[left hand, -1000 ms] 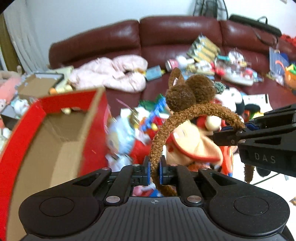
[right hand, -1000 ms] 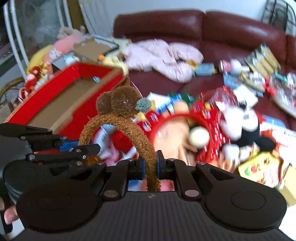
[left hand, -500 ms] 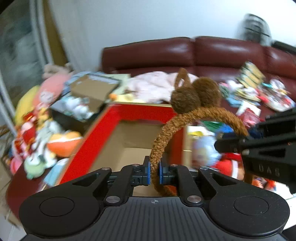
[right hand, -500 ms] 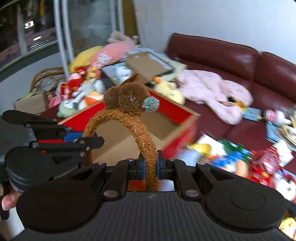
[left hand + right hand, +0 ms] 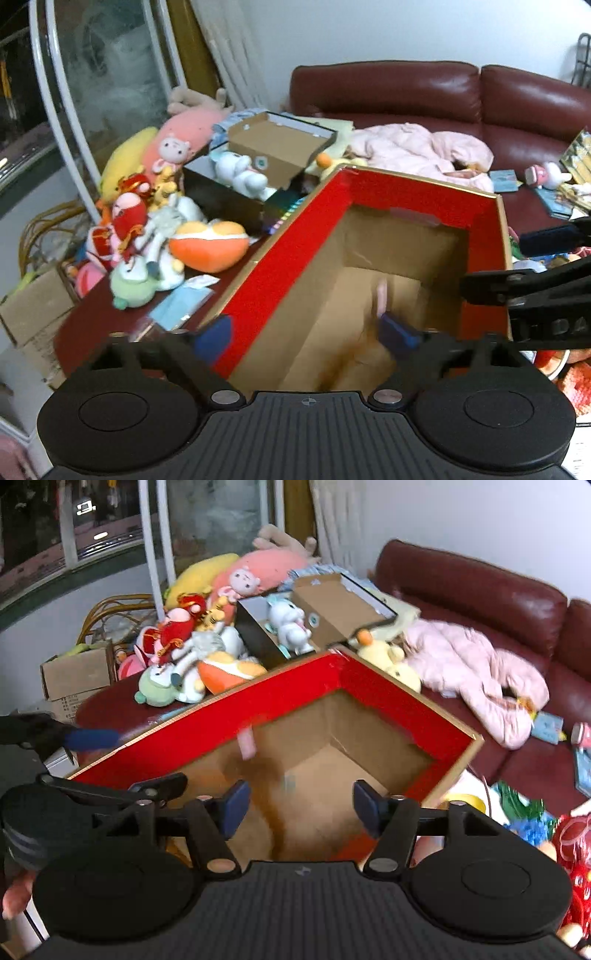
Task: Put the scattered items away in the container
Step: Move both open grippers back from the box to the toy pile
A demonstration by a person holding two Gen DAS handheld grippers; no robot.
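From the left wrist camera, the left gripper hangs with its fingers spread wide and nothing between them, right above the open red box. One blue pad lies over the box's left wall; the other sits over the cardboard floor. Below and ahead of the gripper, inside the box, a blurred brown shape is the headband, with a pink smear just above it; the blur hides whether it lies on the floor of the box. To the right of the gripper, the right gripper reaches in from the edge, its fingers apart over the box's right wall. Well off to the left is a heap of plush toys, and ahead of them a black box with a white plush in it. Far ahead, beyond the red box, a pink jacket lies on the dark red sofa.

From the right wrist camera, the right gripper is likewise spread and empty, over a near corner of the red box. The headband shows as a brown blur directly beneath it, inside the box. The left gripper enters at the left, fingers apart, over the box's left wall. The plush toys lie ahead to the left, the pink jacket ahead to the right on the sofa.
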